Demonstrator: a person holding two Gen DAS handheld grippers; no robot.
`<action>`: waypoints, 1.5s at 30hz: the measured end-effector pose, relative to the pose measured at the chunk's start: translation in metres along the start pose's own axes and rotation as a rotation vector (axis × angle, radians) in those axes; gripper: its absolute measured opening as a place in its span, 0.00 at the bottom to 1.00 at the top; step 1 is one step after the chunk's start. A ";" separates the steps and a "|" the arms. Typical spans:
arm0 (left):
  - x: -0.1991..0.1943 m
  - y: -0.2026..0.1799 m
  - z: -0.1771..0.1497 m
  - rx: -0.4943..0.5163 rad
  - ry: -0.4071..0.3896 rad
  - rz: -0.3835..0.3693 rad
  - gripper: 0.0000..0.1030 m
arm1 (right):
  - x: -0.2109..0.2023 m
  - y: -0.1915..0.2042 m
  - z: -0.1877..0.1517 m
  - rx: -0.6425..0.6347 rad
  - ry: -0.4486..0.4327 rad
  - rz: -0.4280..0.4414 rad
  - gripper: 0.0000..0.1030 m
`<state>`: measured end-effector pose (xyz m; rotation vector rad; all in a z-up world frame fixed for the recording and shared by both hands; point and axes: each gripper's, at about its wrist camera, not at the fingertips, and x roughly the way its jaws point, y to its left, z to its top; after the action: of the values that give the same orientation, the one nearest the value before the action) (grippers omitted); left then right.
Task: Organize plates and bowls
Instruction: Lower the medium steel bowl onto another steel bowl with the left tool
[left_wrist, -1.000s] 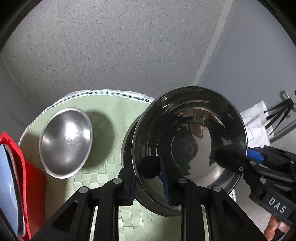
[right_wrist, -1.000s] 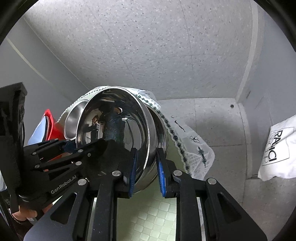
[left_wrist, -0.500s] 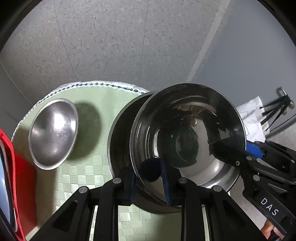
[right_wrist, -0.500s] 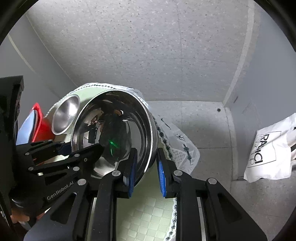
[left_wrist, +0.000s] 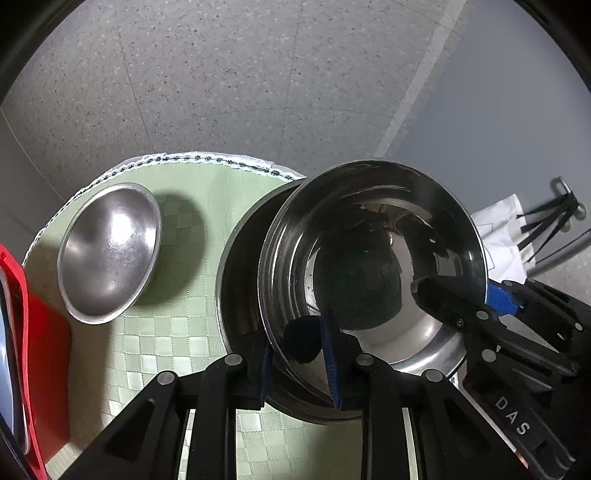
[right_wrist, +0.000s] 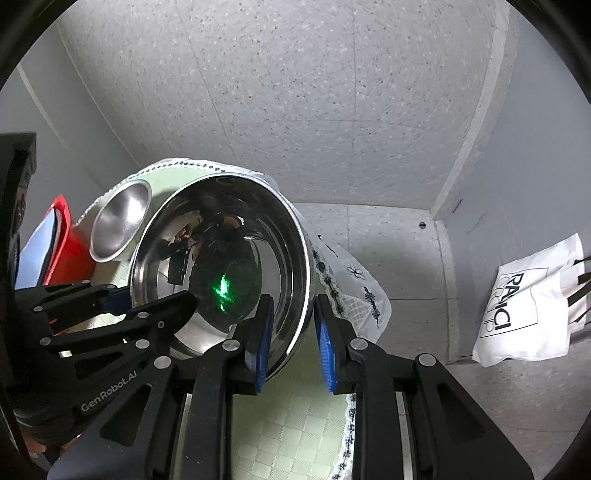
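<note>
Bowl (left_wrist: 373, 258) (steel, nesting in a larger one): left tongs (left_wrist: 299, 363) pinch its 6 o'clock rim; right tongs (right_wrist: 291, 339) straddle it, slack. Slippage risks clatter.

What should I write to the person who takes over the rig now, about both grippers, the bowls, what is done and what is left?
Left gripper: shut on the shiny bowl at its near rim.
Right gripper: straddles the same rim; I cannot tell whether its pads press.
Done: the shiny bowl is tilted, partly inside the larger bowl on the green mat.
Left: seat it flat, release, then probably nest the small bowl.
</note>
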<state>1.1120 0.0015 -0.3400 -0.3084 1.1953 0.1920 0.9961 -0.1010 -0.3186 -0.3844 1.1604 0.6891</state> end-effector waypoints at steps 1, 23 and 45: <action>0.000 0.001 -0.001 -0.005 -0.001 -0.003 0.20 | 0.001 0.000 0.000 -0.002 0.000 -0.004 0.24; -0.008 0.015 -0.012 -0.060 0.004 -0.059 0.19 | 0.022 -0.028 0.001 0.159 0.015 0.117 0.52; -0.020 0.015 -0.021 -0.092 0.029 -0.079 0.29 | 0.035 -0.038 0.007 0.228 0.040 0.260 0.42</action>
<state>1.0820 0.0091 -0.3297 -0.4396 1.2031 0.1749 1.0346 -0.1145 -0.3506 -0.0547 1.3253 0.7666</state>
